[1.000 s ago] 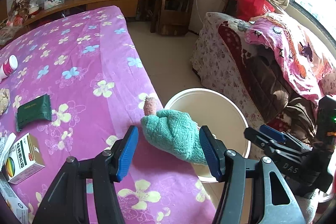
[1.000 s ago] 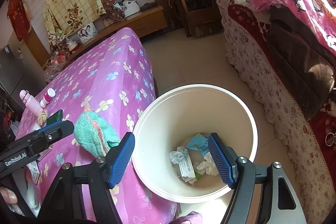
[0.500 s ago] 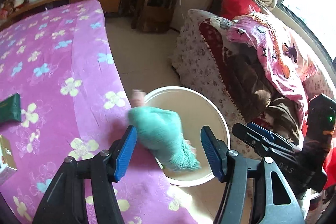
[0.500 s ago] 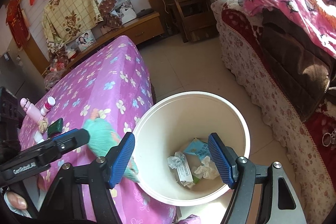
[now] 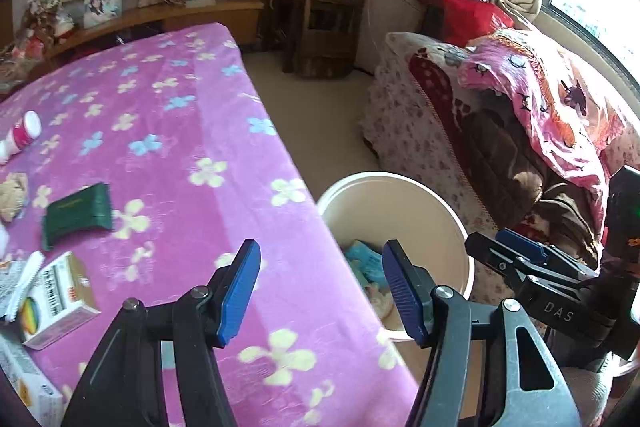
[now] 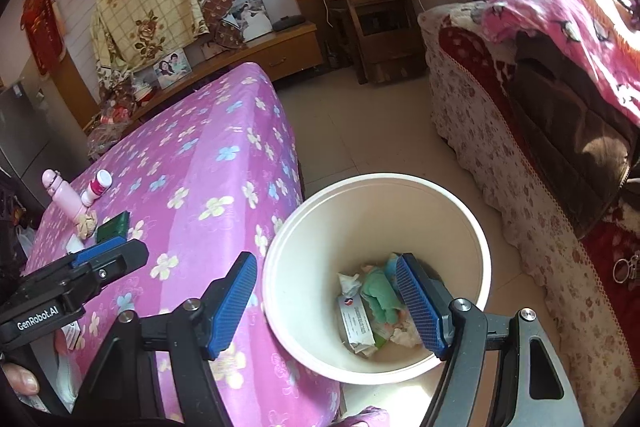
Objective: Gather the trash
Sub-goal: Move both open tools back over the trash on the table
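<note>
The fingers (image 5: 240,287) of the left gripper (image 5: 320,293) stand apart with nothing between them, angled down over the edge of the table (image 5: 168,147) with its pink flowered cloth. The right gripper (image 6: 326,303) also hangs with its blue pads spread and empty above the white bucket (image 6: 288,287) on the floor. In the bucket lie the teal cloth (image 6: 378,297), a crumpled tissue (image 6: 350,281) and a printed packet (image 6: 356,325).

- Left claw (image 5: 320,293): black frame, blue ribbed pads (image 5: 239,291), silver screws, "GenRobot.AI" lettering.
- Right claw (image 6: 326,301): identical build; "DAS" marking, green indicator light.
</note>
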